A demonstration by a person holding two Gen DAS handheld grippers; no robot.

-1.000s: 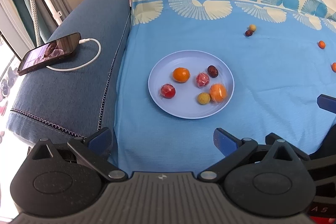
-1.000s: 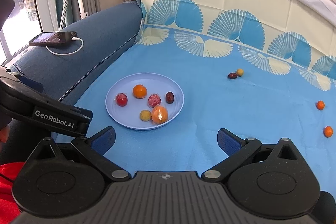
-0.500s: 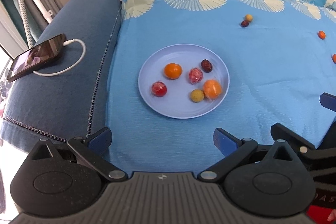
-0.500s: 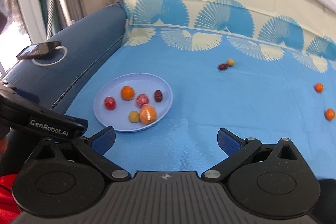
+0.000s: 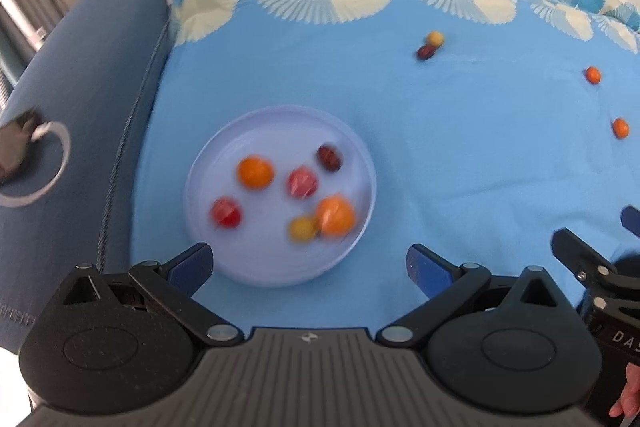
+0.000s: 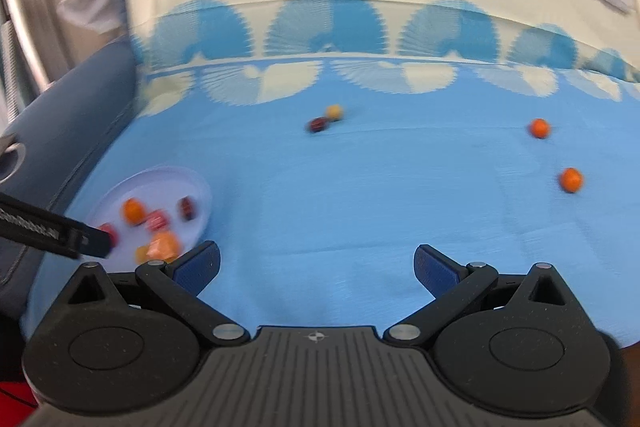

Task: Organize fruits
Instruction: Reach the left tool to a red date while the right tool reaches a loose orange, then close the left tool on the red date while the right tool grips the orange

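From the left wrist, the round pale-blue plastic plate [image 5: 280, 131] now sits closer under the spread, empty left gripper [image 5: 308, 263], six small fruits on it.

From the right wrist, the view has swung right: the plate slides to the left edge, and the released, empty right gripper [image 6: 316, 263] now faces the two loose orange fruits [image 6: 539, 128] far right of the plate, likely its next pick.

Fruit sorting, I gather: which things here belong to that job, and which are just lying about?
Part of the job:
plate holding six fruits
dark and yellow pair
two small orange fruits
left gripper, right gripper, both open

Just lying about:
white cable
blue cloth
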